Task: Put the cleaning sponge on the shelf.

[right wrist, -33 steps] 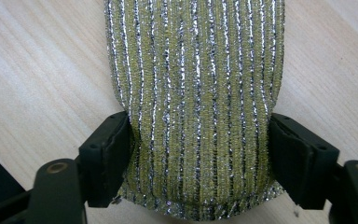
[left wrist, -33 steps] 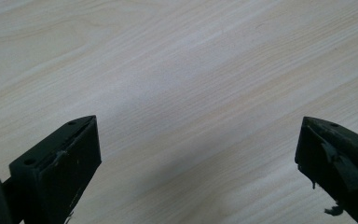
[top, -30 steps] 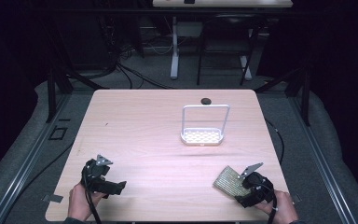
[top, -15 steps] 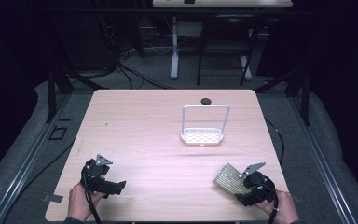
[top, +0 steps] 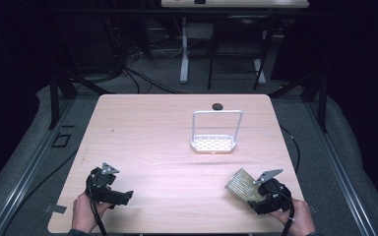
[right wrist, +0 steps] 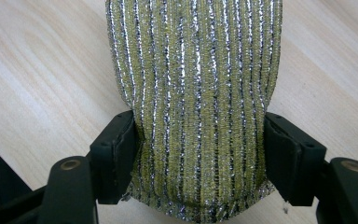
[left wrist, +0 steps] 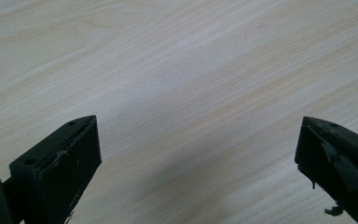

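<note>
The right claw (right wrist: 200, 154) squeezes the shiny sponge (right wrist: 193, 93) near the desk's (top: 177, 128) right corner; the left claw (left wrist: 198, 154) is wide apart.

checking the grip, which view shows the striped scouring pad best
The right gripper view: the scouring pad is close up, clamped between the fingers. The high view shows it small at the right gripper.
</note>
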`<state>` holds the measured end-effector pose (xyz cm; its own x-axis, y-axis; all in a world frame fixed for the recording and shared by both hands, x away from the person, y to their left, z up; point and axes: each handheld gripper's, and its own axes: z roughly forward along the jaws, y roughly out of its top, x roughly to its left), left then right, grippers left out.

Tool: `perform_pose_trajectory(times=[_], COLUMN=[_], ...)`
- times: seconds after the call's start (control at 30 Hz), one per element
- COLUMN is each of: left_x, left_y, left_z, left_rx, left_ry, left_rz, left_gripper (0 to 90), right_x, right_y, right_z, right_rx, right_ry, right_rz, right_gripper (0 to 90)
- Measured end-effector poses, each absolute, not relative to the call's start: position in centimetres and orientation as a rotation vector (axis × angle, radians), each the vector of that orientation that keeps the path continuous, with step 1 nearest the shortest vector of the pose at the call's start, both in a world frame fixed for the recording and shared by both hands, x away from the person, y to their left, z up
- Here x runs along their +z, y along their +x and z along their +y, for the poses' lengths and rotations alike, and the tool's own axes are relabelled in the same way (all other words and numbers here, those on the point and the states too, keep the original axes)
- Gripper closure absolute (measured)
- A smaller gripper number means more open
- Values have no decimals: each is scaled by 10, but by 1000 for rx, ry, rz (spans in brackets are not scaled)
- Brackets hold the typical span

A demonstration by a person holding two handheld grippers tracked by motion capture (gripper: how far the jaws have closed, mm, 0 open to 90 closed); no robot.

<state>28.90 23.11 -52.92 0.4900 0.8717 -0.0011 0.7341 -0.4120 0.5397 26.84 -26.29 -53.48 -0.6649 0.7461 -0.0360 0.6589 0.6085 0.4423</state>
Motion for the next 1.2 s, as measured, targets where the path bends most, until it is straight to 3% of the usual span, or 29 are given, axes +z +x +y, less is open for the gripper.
perform_pose_trajectory(times=[1.2], left_x=[-529], left_y=[289], left_z=[231], left_rx=[385], left_ry=[2265], left_rz=[1318], left_gripper=[4], right_x=[-507], right_y=[291], right_z=[-245], right_rx=[679], right_ry=[1158], right_rz=[2506], right_gripper=[327])
